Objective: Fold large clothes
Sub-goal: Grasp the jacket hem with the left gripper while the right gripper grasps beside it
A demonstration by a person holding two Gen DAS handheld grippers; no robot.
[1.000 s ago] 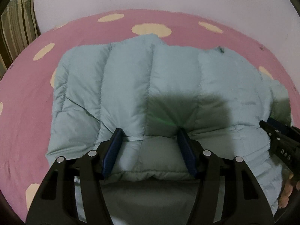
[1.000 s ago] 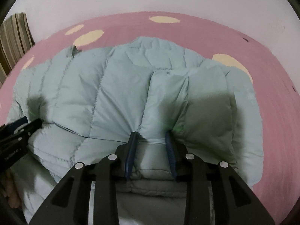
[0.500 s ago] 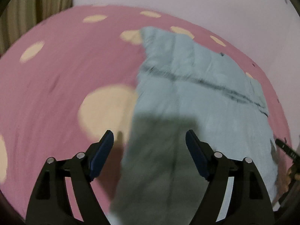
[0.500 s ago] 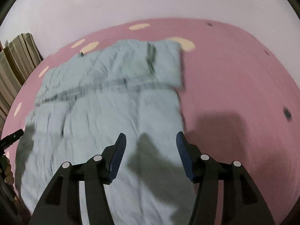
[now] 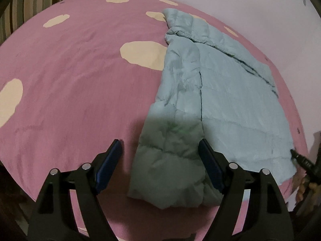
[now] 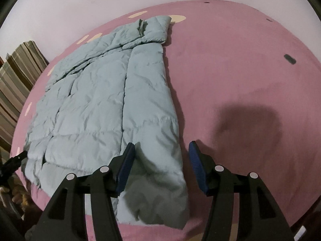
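A pale blue quilted puffer jacket (image 6: pixel 104 104) lies spread flat on a pink bedcover (image 5: pixel 70 100) with cream spots, its far end bunched into a small fold near the cover's far edge by the pale wall (image 6: pixel 80 4). Its near hem lies at the cover's near edge, puffy and creased, with a dark seam running lengthwise.

The left gripper (image 5: pixel 159 150) hangs above the jacket's left near corner, blue fingers (image 5: pixel 109 162) wide apart, the corner below and between them, untouched. The right gripper (image 6: pixel 161 152) hangs above the jacket's right near corner, likewise spread with nothing clamped.

Bare pink cover stretches wide to either side of the jacket. A striped curtain (image 6: pixel 18 76) stands beyond the cover's left edge.
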